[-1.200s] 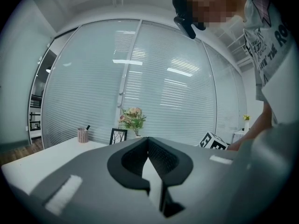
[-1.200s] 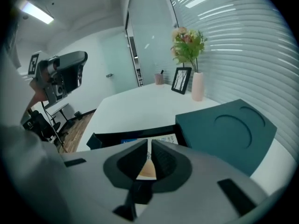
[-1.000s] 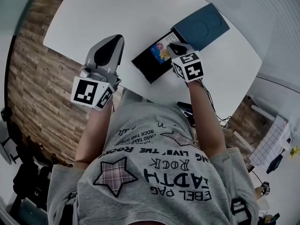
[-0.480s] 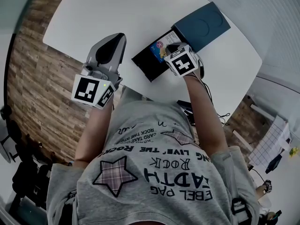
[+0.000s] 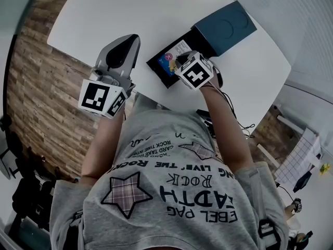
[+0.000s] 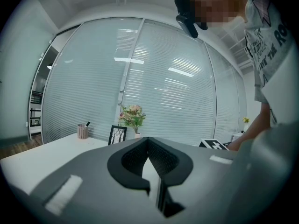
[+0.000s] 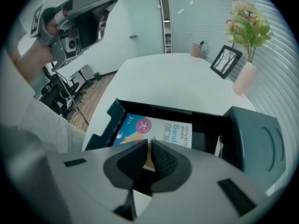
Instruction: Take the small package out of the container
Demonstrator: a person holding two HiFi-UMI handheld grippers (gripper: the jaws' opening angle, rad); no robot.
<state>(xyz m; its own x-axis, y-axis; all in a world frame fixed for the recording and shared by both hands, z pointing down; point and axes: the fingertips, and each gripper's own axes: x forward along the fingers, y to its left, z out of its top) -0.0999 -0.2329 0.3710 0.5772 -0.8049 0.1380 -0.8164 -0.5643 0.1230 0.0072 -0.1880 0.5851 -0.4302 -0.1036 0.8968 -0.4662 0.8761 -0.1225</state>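
Note:
A dark teal box (image 5: 161,73) lies open on the white table, its lid (image 5: 225,27) set beside it at the upper right. Inside lies a small flat package (image 7: 154,129) printed in blue, white and yellow, also visible in the head view as a package (image 5: 170,60). My right gripper (image 7: 149,146) hovers right over the package, tilted down into the box, jaws shut with nothing between them. Off to the left of the box my left gripper (image 5: 126,41) is held level above the table edge, shut and empty; the left gripper view shows its closed jaws (image 6: 148,146).
A white round table (image 5: 119,14) carries the box. At its far side stand a vase of flowers (image 7: 247,71), a small framed picture (image 7: 225,61) and a pen cup (image 7: 196,49). Wood floor (image 5: 31,98) lies left of the table; office chairs (image 7: 58,94) stand beyond.
My right gripper moved left and down over the open box and tipped downward toward the package. The left gripper stayed where it was.

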